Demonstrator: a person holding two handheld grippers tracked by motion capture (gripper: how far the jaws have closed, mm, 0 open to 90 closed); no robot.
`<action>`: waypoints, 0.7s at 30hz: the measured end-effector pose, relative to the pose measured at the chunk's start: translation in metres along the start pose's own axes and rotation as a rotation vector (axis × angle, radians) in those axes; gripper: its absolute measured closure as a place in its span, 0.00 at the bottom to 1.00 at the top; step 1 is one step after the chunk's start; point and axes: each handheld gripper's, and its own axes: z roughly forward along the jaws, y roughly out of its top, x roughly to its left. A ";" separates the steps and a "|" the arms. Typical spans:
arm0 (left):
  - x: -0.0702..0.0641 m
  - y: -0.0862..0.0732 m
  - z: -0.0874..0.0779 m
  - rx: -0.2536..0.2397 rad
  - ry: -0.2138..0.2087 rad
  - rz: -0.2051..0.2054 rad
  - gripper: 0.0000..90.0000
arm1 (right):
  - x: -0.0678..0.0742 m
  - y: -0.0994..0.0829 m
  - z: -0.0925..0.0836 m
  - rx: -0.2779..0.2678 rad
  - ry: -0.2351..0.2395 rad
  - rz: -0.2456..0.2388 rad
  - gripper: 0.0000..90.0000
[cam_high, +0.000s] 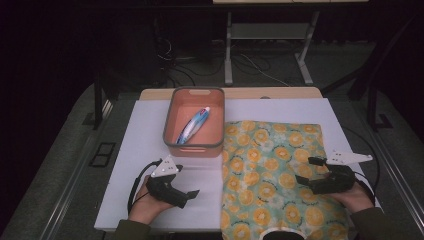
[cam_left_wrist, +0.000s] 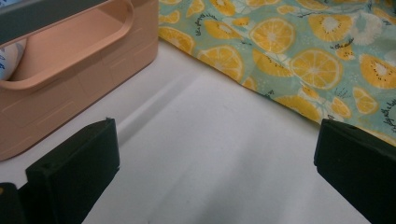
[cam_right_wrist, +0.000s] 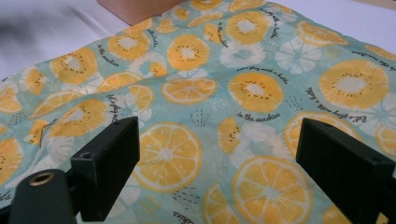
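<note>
The cloth (cam_right_wrist: 233, 93), printed "in the sunshine", lies at 3 o'clock of the bin (cam_high: 194, 122). The left gripper (cam_left_wrist: 217, 163) and right gripper (cam_right_wrist: 217, 163) gape empty.

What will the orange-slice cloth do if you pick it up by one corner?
The cloth would probably droop and fold, since it already lies in soft wrinkles in the right gripper view. It looks thin and flat, so it is likely light. Pushed, it would probably bunch up rather than slide whole on the white board.
</note>
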 end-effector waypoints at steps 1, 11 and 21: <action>0.000 0.000 0.000 0.001 0.001 -0.001 0.00 | 0.000 0.000 0.000 -0.001 0.001 0.000 0.15; -0.004 0.008 0.007 -0.013 -0.016 0.000 0.06 | 0.000 0.000 0.000 0.001 0.003 -0.003 0.15; -0.016 0.017 0.032 -0.007 -0.050 0.007 0.16 | 0.000 0.000 0.001 0.004 0.001 -0.005 0.15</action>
